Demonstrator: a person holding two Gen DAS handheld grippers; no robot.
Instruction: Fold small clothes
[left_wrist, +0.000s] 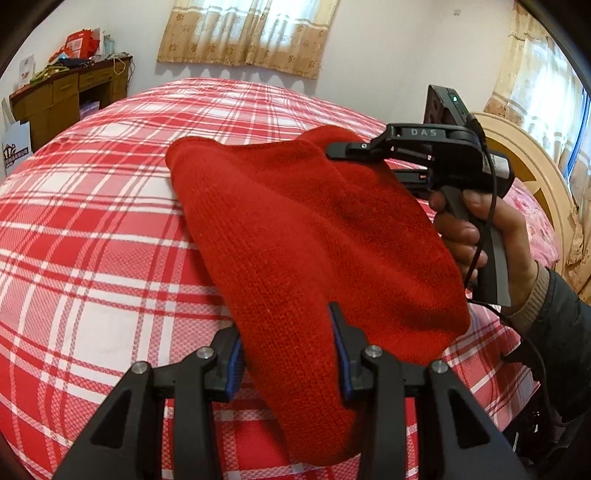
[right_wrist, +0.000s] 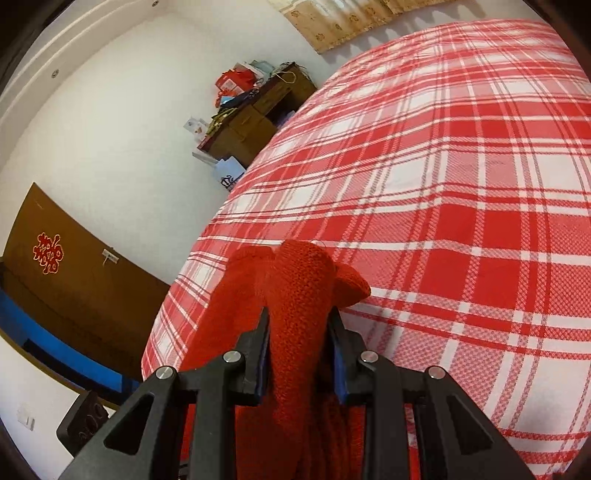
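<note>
Red knit garment (left_wrist: 317, 258) fills the centre of my left wrist view, held up over the red-and-white plaid bedspread (left_wrist: 92, 229). My left gripper (left_wrist: 291, 354) pinches a fold of it at the lower centre of the frame, its blue-padded fingers (left_wrist: 341, 354) pressed against the wool on both sides. My right gripper (left_wrist: 369, 162) bites into the garment's far edge at the upper right, with my right hand (left_wrist: 476, 229) wrapped around its handle. In the right wrist view, that gripper (right_wrist: 299, 350) clamps a thick bunch of the knit at the bottom centre, the cloth bulging past the fingertips. A wooden desk (left_wrist: 66, 96) piled with clutter sits at the upper left, and a patterned curtain (left_wrist: 247, 33) hangs at the top centre.
</note>
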